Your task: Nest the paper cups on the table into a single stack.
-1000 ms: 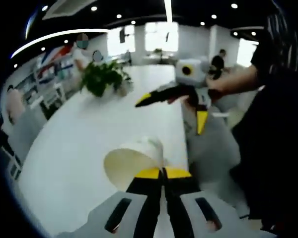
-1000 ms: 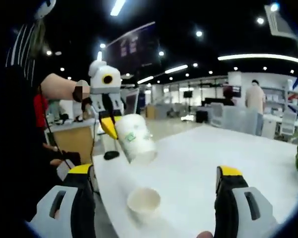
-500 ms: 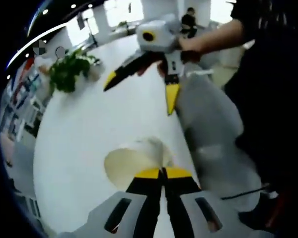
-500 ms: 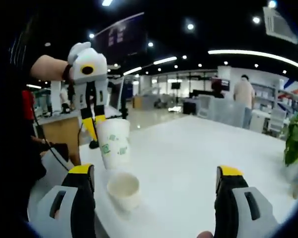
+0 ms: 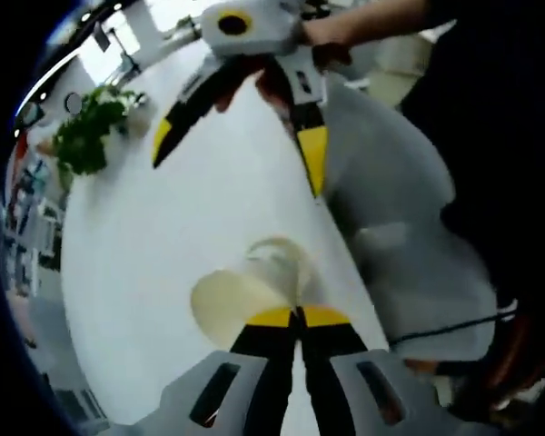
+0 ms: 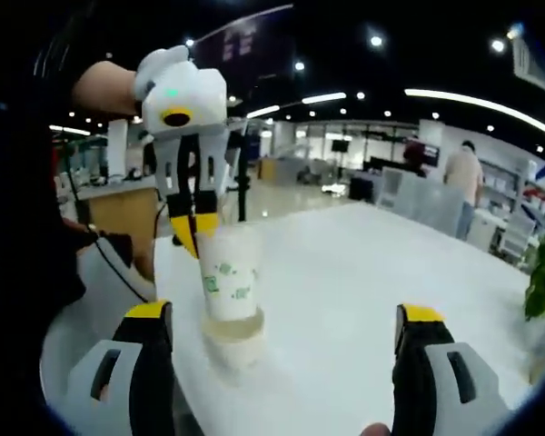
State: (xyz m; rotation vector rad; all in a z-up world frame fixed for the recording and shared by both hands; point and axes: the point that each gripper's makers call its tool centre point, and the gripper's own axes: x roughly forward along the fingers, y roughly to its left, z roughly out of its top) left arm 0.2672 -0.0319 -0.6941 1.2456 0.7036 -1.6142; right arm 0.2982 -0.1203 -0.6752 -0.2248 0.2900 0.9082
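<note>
**Upper cup entering the lower cup at the table's near edge**

We see our left gripper (image 5: 298, 316) with its yellow tips pressed together on the rim of a paper cup (image 5: 232, 300), whose open mouth faces the left gripper view. In the right gripper view the same left gripper (image 6: 195, 238) hangs tips down, pinching that printed paper cup (image 6: 228, 283) upright by its rim. The cup's base sits just inside the mouth of a second cup (image 6: 232, 334), which stands on the white table (image 6: 345, 291) close to its near edge. In the left gripper view the second cup (image 5: 274, 263) shows as a pale ring behind the held one. Our right gripper (image 6: 277, 336) has its jaws spread wide and holds nothing; in the left gripper view this right gripper (image 5: 241, 163) hovers above the table (image 5: 145, 245), gripped by a hand (image 5: 331, 32). A potted plant (image 5: 86, 141) stands farther along the table
</note>
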